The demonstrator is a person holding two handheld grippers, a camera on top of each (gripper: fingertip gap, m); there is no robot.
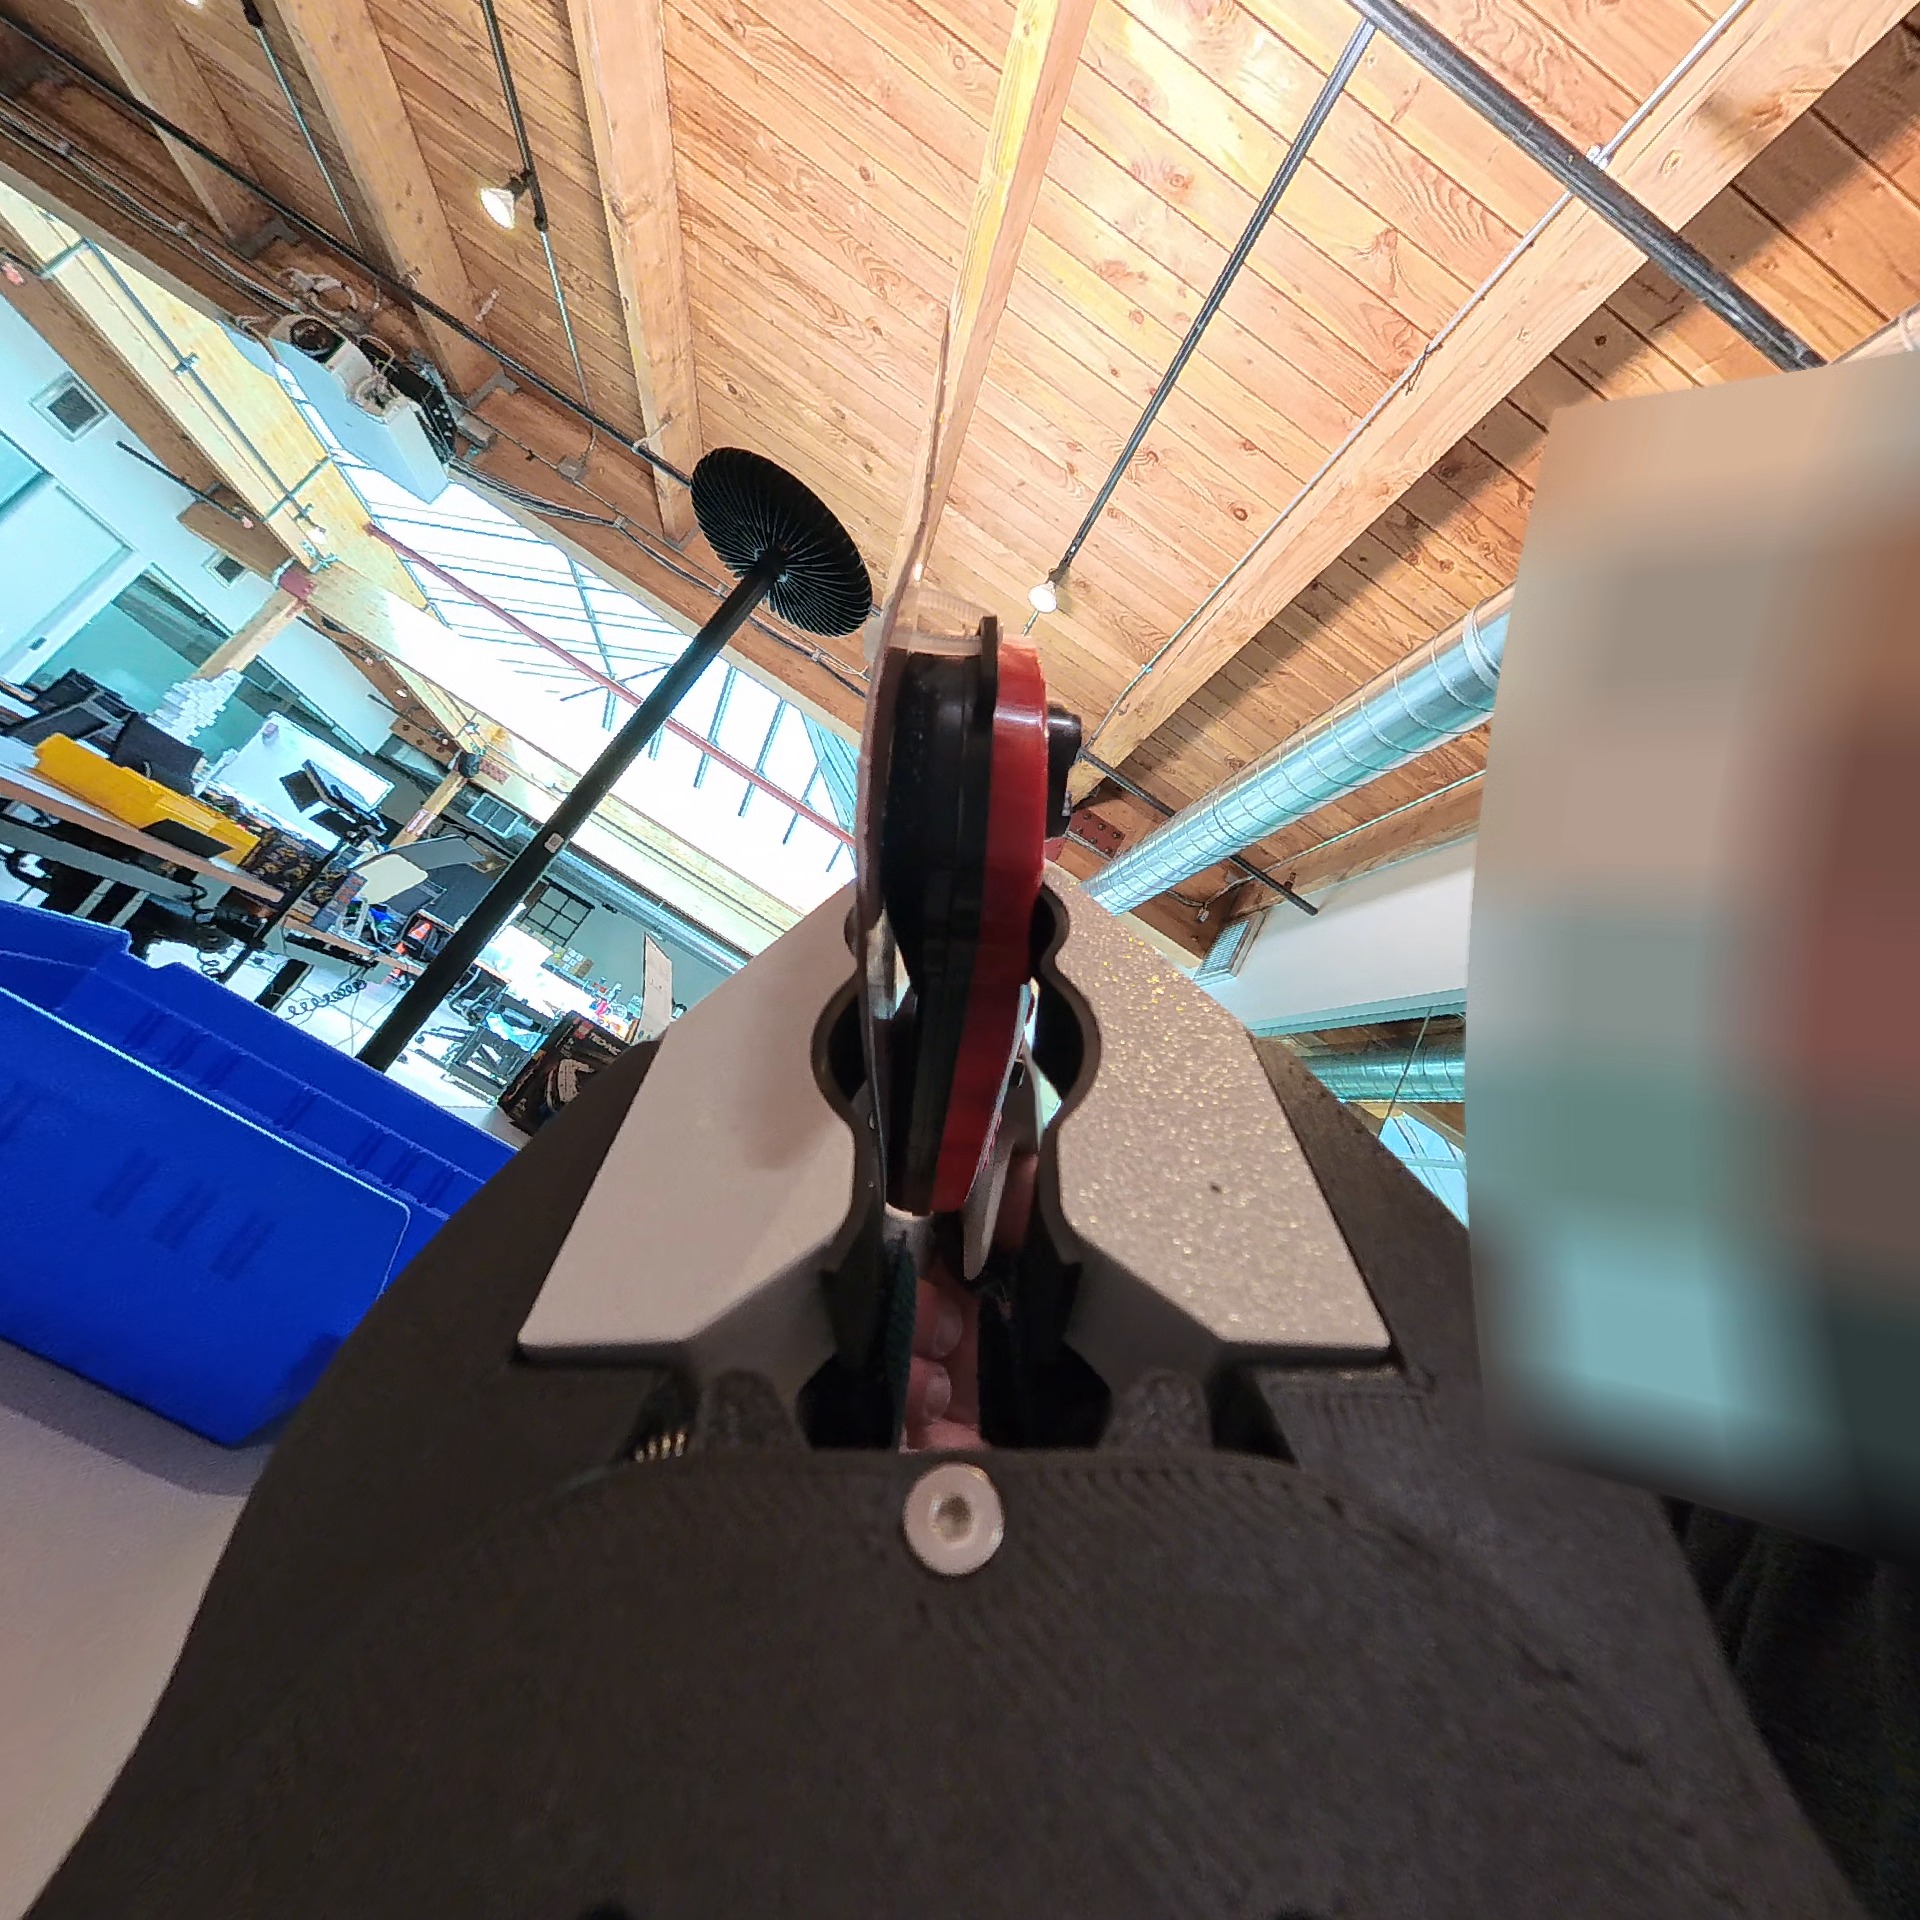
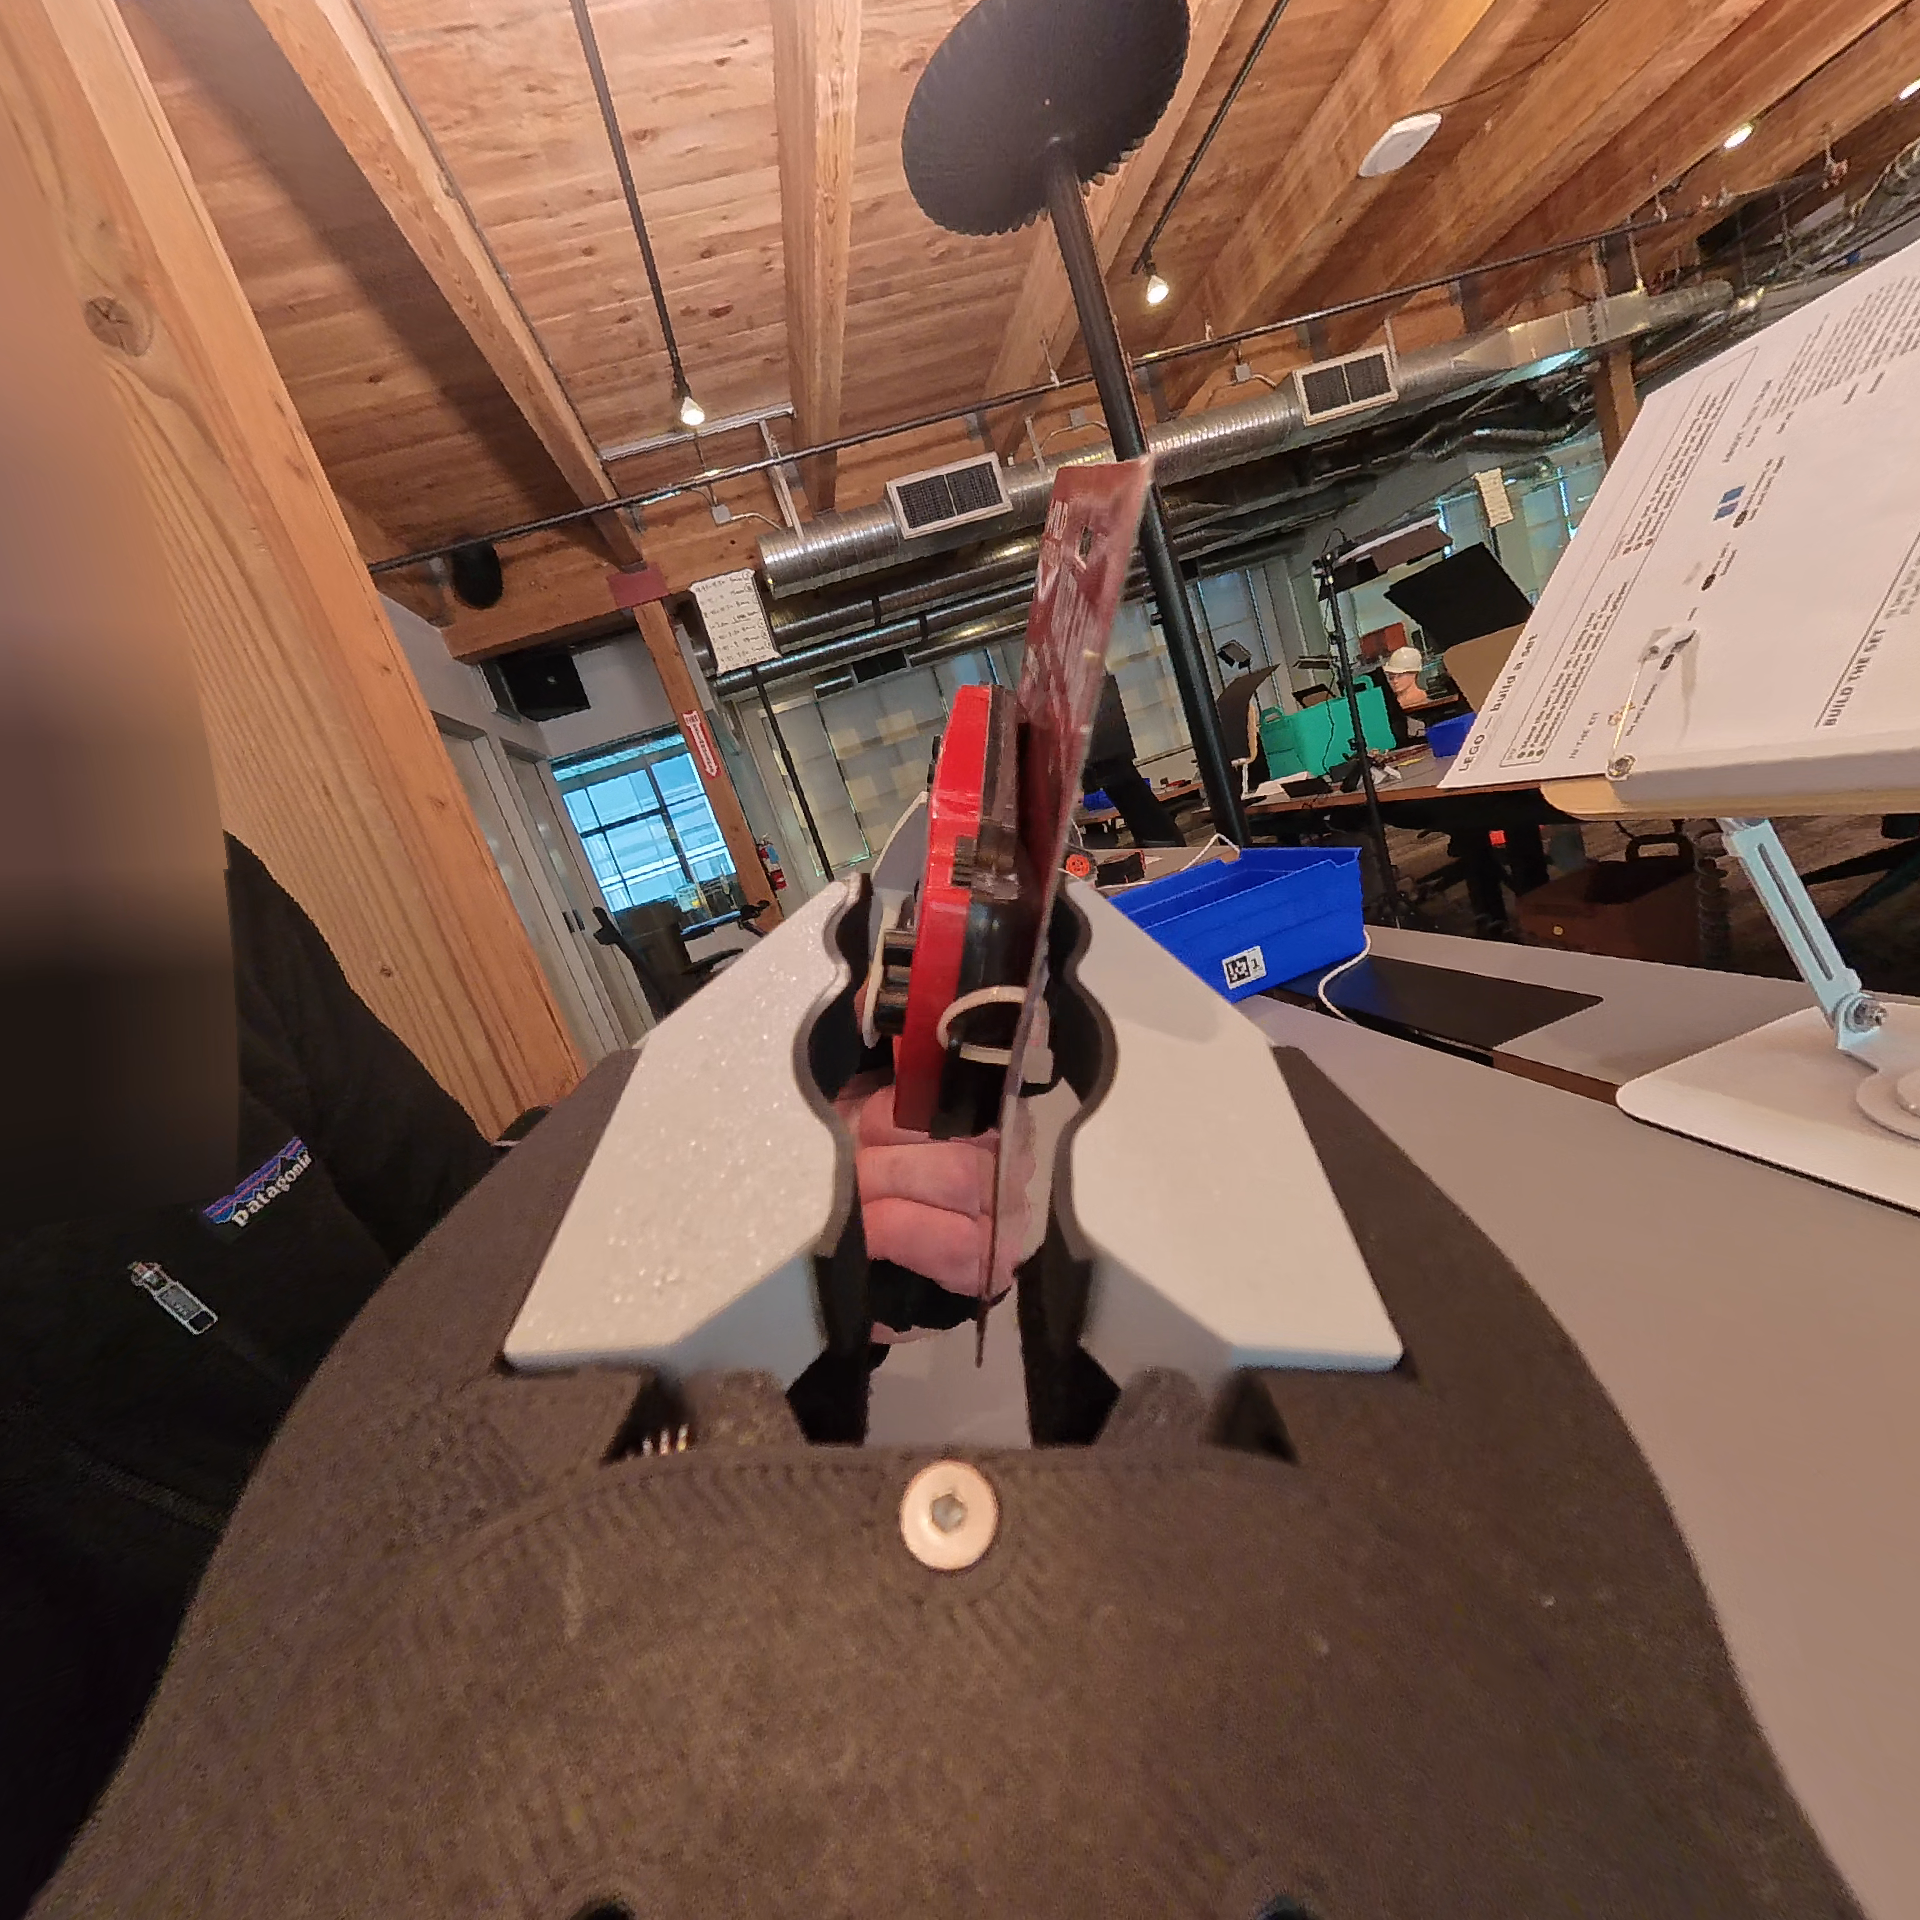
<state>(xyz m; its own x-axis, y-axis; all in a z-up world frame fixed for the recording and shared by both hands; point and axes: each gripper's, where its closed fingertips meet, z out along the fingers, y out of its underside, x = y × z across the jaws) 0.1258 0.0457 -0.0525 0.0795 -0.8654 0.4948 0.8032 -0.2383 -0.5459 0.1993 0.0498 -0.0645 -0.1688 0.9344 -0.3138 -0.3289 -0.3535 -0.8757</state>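
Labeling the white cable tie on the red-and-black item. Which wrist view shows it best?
Right wrist view: the cable tie loops clearly across the red-and-black item between the jaws. Left wrist view shows only a short pale strip at the item's top edge.

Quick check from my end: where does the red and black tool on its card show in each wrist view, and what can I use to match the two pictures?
Left wrist view: the tool stands at centre, edge-on between the left gripper fingers.
Right wrist view: it stands at centre between the right gripper fingers, its card rising up and right.
Shared landmark: the black pole with a disc top.
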